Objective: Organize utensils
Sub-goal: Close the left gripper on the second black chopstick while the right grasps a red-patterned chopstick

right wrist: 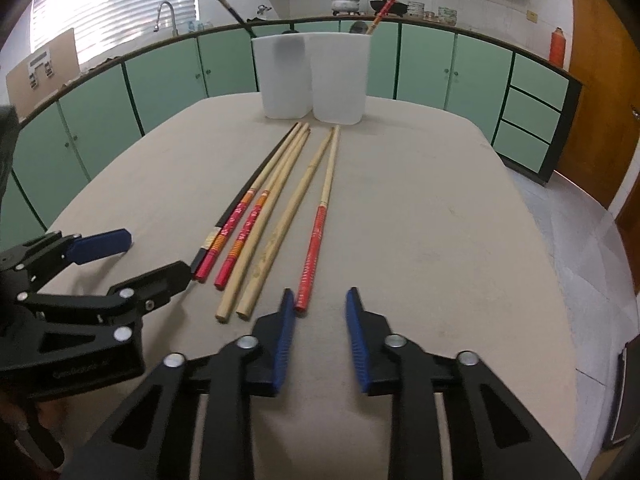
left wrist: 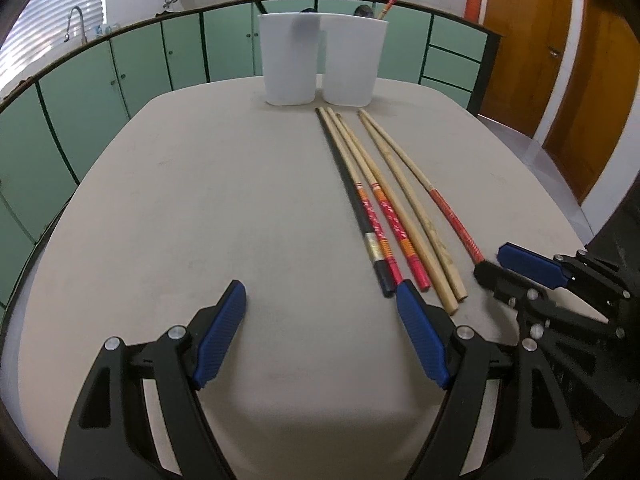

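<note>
Several long chopsticks [left wrist: 380, 208] lie side by side on the beige table [left wrist: 180, 208]: a black one, two with red and orange patterned ends, two plain bamboo ones and a red-handled one [right wrist: 316, 240]. My right gripper [right wrist: 320, 296] stands narrowly open at the near end of the red-handled chopstick. That end lies just inside its left pad, and the pads do not press on it. My left gripper [left wrist: 322, 292] is wide open over bare table, its right finger beside the black chopstick's end. Two white containers [left wrist: 290, 60] [right wrist: 340, 80] stand at the far edge, each with a chopstick leaning in it.
The right gripper [left wrist: 500, 266] shows at the right edge of the left wrist view, and the left gripper [right wrist: 160, 254] at the left of the right wrist view. Green cabinets [left wrist: 120, 80] with a counter run behind the table. A wooden door [left wrist: 528, 40] is at the right.
</note>
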